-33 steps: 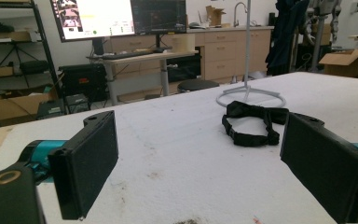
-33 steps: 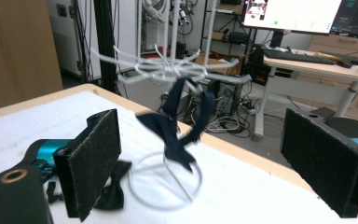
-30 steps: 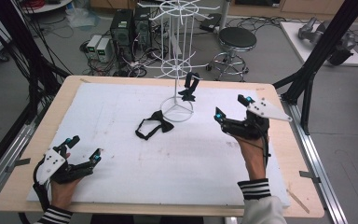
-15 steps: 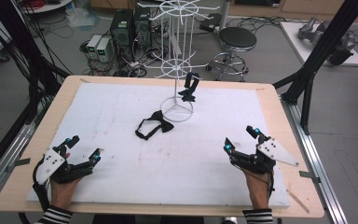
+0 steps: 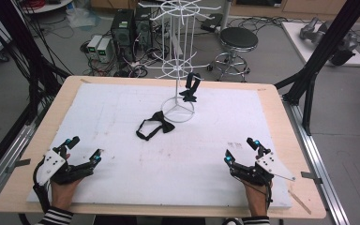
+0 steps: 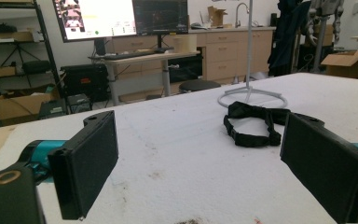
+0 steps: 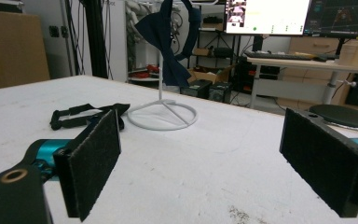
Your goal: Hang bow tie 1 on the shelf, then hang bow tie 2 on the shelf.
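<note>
Both grippers sat at the near edge of the white mat (image 5: 122, 183), jaws spread wide, nothing held: left gripper (image 5: 83, 149) near-left, right gripper (image 5: 242, 150) near-right. Mid-table, well apart from both, a black bow tie (image 5: 155, 125) lay flat, just left of the wire stand's ring base (image 5: 178, 111). Farther back, a second dark bow tie (image 5: 191, 88) hung on the white stand (image 5: 178, 56).

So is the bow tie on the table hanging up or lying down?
Lying down: the bow tie rests flat on the white table cover, beside the rack's ring base.
</note>
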